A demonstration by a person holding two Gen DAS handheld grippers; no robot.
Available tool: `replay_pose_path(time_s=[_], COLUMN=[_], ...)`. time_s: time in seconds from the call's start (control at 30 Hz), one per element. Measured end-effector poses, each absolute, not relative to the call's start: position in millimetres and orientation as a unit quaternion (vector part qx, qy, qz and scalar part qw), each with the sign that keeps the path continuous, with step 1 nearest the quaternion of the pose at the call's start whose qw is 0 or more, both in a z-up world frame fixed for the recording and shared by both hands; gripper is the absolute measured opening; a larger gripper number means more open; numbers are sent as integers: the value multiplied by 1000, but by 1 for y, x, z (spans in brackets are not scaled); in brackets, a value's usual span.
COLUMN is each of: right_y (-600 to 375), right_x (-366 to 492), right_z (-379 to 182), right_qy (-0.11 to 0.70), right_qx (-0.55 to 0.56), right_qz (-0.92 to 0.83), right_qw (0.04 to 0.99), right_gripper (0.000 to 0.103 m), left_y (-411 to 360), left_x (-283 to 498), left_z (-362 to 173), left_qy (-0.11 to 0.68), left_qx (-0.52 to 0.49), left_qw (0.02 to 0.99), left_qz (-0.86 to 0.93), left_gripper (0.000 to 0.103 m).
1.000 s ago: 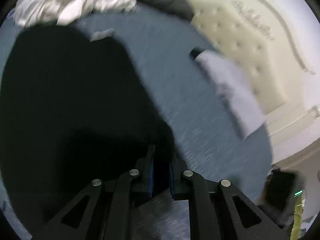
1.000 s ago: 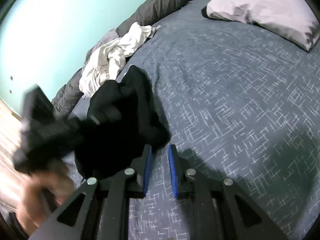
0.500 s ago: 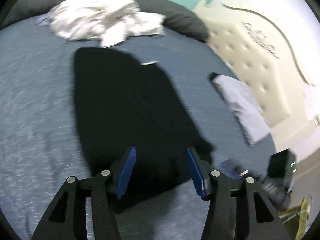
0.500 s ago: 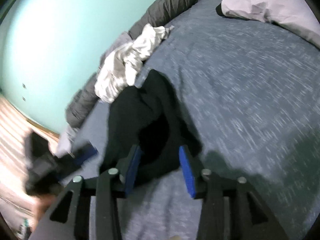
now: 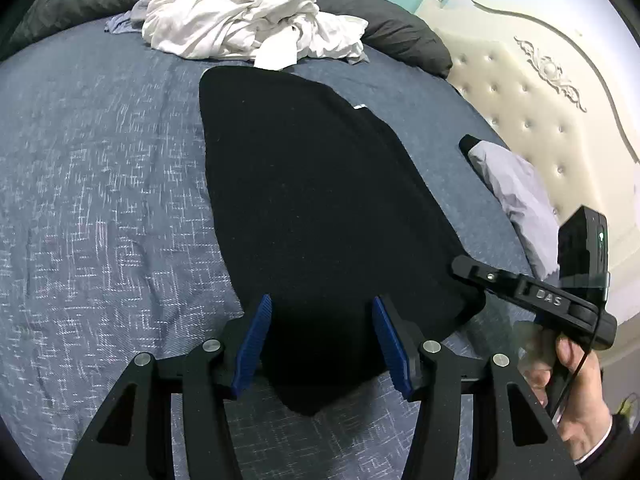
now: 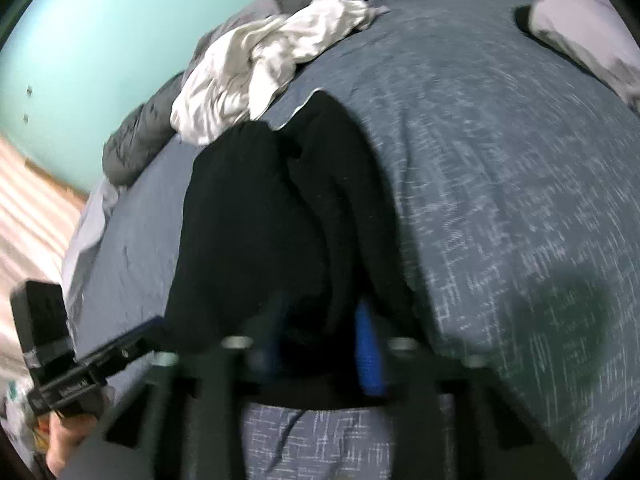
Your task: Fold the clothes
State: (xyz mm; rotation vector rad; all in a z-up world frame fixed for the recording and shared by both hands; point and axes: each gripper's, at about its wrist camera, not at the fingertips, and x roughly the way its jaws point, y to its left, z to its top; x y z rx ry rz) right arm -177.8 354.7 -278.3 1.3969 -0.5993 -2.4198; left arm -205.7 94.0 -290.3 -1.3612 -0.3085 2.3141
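A black garment [image 5: 316, 208] lies spread flat and long on the blue bedspread [image 5: 100, 200]. My left gripper [image 5: 320, 340] is open, its blue pads either side of the garment's near end, holding nothing. My right gripper also shows in this view [image 5: 464, 268], at the garment's right edge. In the blurred right wrist view the same black garment [image 6: 276, 216] lies in folds, and my right gripper [image 6: 320, 352] is open with its near edge between the fingers. My left gripper [image 6: 132, 340] shows there at the lower left.
A pile of white and grey clothes [image 5: 248, 20] lies at the far side of the bed, by a dark grey duvet roll [image 5: 392, 36]. A lilac pillow [image 5: 516, 196] rests against the cream tufted headboard [image 5: 532, 92]. Wooden floor [image 6: 28, 208] lies beyond the bed's edge.
Both grippers opened from shut and released the black garment. It went from bunched and lifted to lying spread flat on the bed. My right gripper moved in over its edge.
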Motion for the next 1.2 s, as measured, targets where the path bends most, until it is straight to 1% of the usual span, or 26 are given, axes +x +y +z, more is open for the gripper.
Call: replay_pose_path(time_s=[0.03,0.07,0.23,0.3,0.4,0.47,0.57,0.63,0.7,0.77,0.8,0.93,1.07,1.2], right_y=[354,354,351,343,335,338,351,358,363,369,372,384,385,387], right_x=[-178,-177,-164,-157,-139,-136,-144,-148,-150,-155,-160,-193,-232,-263], right_z=[-277,-272,-225,-206,-204,-225,-274,-286,-276,-259,-250,-233,-245,-257], right_qy=[-201,-194,-155,-124,-64,-50,-76,-96,-103,-108,-112,-149,-154,-184], right_qx=[483,478,427,411,418,448,511,524,512,488,475,466,487,488], right_qz=[-840,-845,-876,-887,-891,-880,-844,-833,-839,-852,-858,-856,-847,-842], right_qw=[141,141,161,173,166,151,142,150,154,156,157,167,149,137], right_gripper=[14,12,10,10,10,10,12,15,17,30,32,32,32,32], left_y=[94,95,98,100,105,106,108,109,107,105,104,101,94,87], left_x=[-205,-205,-204,-202,-199,-199,-198,-197,-198,-199,-199,-200,-203,-205], left_z=[-290,-290,-294,-294,-293,-295,-298,-299,-299,-299,-298,-295,-290,-287], left_qy=[-110,-108,-102,-105,-90,-80,-71,-66,-69,-74,-76,-81,-84,-88], left_qx=[-492,-492,-499,-501,-506,-509,-513,-513,-513,-515,-514,-506,-496,-485], left_qw=[218,218,219,221,227,227,225,225,226,226,226,226,226,225], left_qz=[836,836,832,830,827,826,825,826,825,824,824,828,834,841], left_gripper=[57,57,57,57,57,57,57,57,57,57,57,57,57,57])
